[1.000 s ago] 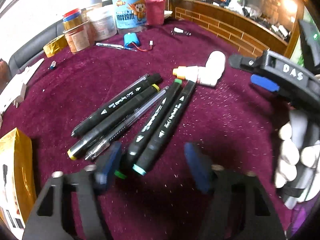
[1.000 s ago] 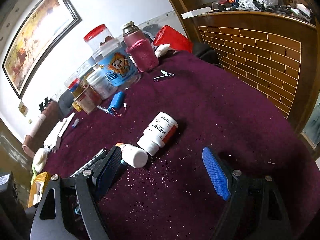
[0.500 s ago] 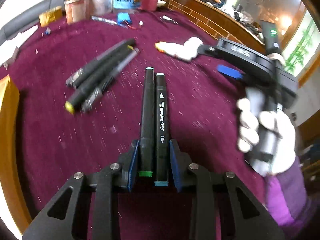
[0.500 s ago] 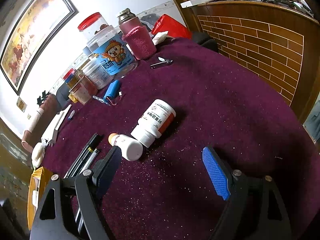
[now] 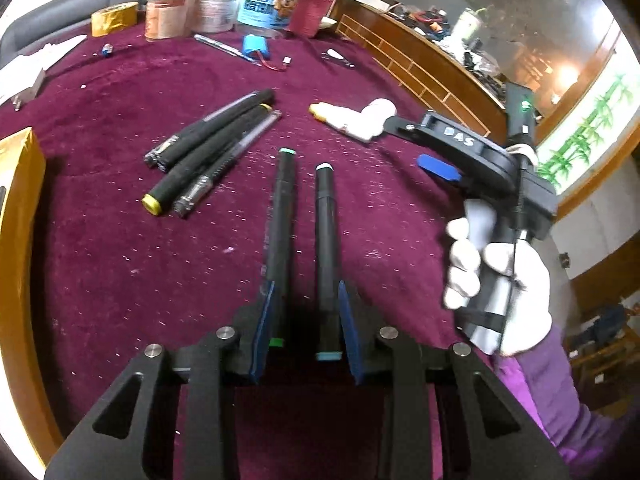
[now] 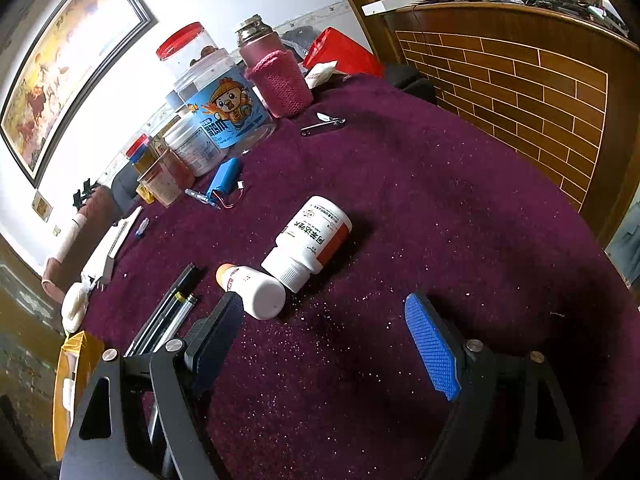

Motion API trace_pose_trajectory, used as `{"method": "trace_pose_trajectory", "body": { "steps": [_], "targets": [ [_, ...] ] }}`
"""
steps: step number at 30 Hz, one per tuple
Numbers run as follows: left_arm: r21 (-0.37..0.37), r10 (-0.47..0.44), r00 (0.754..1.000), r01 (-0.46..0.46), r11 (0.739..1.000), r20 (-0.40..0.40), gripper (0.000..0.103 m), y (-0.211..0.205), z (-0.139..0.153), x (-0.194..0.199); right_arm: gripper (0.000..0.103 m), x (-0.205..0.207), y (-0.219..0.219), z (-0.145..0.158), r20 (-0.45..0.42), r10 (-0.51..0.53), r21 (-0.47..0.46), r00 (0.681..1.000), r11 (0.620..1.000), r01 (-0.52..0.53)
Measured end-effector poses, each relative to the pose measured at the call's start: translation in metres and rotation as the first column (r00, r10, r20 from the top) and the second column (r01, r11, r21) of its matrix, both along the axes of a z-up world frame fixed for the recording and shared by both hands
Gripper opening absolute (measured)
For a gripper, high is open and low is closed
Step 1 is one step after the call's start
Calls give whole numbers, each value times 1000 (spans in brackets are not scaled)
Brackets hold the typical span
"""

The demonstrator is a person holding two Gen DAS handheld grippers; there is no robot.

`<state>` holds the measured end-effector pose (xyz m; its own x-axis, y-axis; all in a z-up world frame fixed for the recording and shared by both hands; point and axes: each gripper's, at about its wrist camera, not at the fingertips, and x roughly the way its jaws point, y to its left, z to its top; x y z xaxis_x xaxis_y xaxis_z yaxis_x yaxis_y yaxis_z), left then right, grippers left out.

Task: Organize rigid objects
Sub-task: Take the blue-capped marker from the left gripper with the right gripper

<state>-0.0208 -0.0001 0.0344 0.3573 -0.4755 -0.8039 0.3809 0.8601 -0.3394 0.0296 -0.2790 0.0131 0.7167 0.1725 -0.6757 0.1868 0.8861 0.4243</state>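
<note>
My left gripper (image 5: 306, 320) is part-open around two black markers, one green-capped (image 5: 282, 220) and one teal-capped (image 5: 327, 236), which lie apart between the blue pads on the purple cloth. Three more pens (image 5: 212, 148) lie together to the left. My right gripper (image 6: 320, 344) is open and empty, also seen in the left wrist view (image 5: 438, 160). Two white pill bottles lie on their sides just ahead of it: a larger one (image 6: 312, 240) and a smaller orange-ended one (image 6: 252, 286).
Jars, a cartoon-labelled tub (image 6: 224, 112) and a pink-sleeved flask (image 6: 276, 76) stand at the table's back. A blue battery pack (image 6: 224, 180) and nail clippers (image 6: 322, 124) lie nearby. A yellow box (image 5: 16, 240) sits at the left edge. A brick-patterned wooden counter (image 6: 520, 80) borders the right.
The left gripper closed on the two markers and carried them aside from the other pens. Now its jaws have widened and the markers have spread apart. The right gripper barely moved.
</note>
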Motion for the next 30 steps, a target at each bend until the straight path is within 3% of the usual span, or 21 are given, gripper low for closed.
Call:
{"method": "trace_pose_trajectory", "body": {
  "steps": [5, 11, 19, 22, 23, 24, 30],
  "targets": [
    [32, 37, 999, -37, 999, 3, 30, -3, -3, 10, 79, 0, 0, 0, -1, 0, -3, 1000, 1000, 0],
    [150, 10, 999, -18, 989, 54, 29, -23, -17, 26, 79, 0, 1, 0, -2, 0, -4, 1000, 1000, 0],
    [276, -54, 978, -4, 961, 201, 30, -50, -20, 24, 79, 0, 1, 0, -4, 1, -10, 1000, 1000, -1],
    [247, -54, 975, 0, 969, 214, 28, -46, -22, 24, 79, 0, 1, 0, -3, 1, -8, 1000, 1000, -1],
    [231, -45, 978, -4, 973, 204, 23, -43, -21, 25, 79, 0, 1, 0, -3, 1, -8, 1000, 1000, -1],
    [212, -20, 982, -21, 977, 190, 11, -37, -20, 27, 79, 0, 1, 0, -3, 1, -8, 1000, 1000, -1],
    [36, 77, 992, -81, 996, 100, 12, 2, -17, 22, 79, 1, -1, -1, 5, -1, 7, 1000, 1000, 1]
  ]
}}
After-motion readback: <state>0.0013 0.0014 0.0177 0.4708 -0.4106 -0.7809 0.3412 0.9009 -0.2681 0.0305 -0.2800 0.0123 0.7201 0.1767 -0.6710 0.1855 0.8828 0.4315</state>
